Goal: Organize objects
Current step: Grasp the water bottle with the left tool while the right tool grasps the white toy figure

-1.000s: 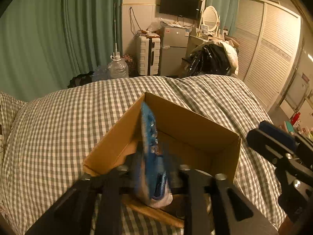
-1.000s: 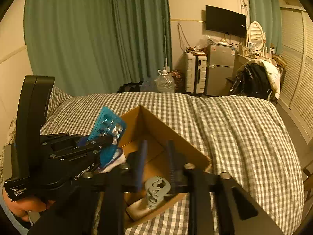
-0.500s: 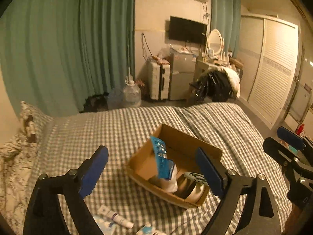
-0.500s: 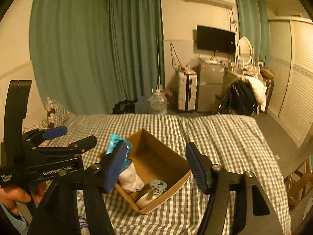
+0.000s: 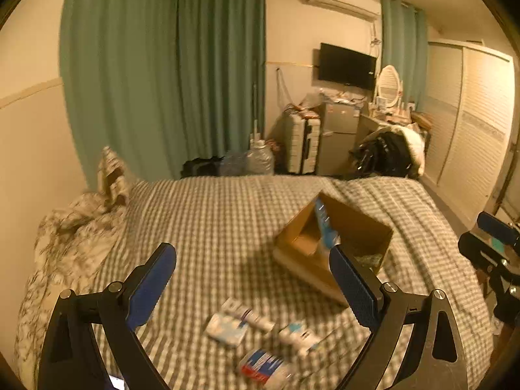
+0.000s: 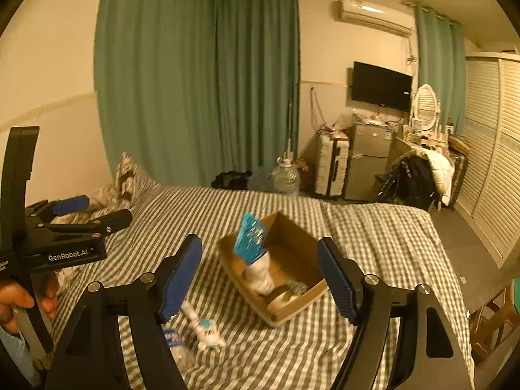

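1. Your left gripper (image 5: 252, 287) has its jaws spread wide with nothing between them; the blue pads (image 5: 151, 284) stand far apart over the checked bedspread (image 5: 211, 214).
2. Your right gripper (image 6: 260, 279) is likewise wide open and empty, its blue pads (image 6: 180, 274) bracketing the cardboard box (image 6: 292, 279) from the camera's side.
3. In the right wrist view the box lies ahead, between the two jaws. A blue blister pack (image 6: 250, 239) stands upright in its near-left corner, leaning on a white bundle (image 6: 260, 274); a grey-green object (image 6: 294, 287) that you cannot identify lies at the near end.
4. In the left wrist view the same box (image 5: 334, 243) sits ahead, just behind the right jaw's tip, with the blister pack (image 5: 325, 224) upright inside.
5. Close in front of the left jaws, several small items lie loose on the bedspread: a white tube (image 5: 248, 315), a pale flat packet (image 5: 226, 328), a small white-and-blue bottle (image 5: 300, 336) and a red-and-blue pack (image 5: 263, 364). Their printing is too blurred to read.
6. The left gripper's body (image 6: 65, 243), seen from the right wrist, reads "GenRobot.AI"; your hand (image 6: 19, 302) holds its handle.
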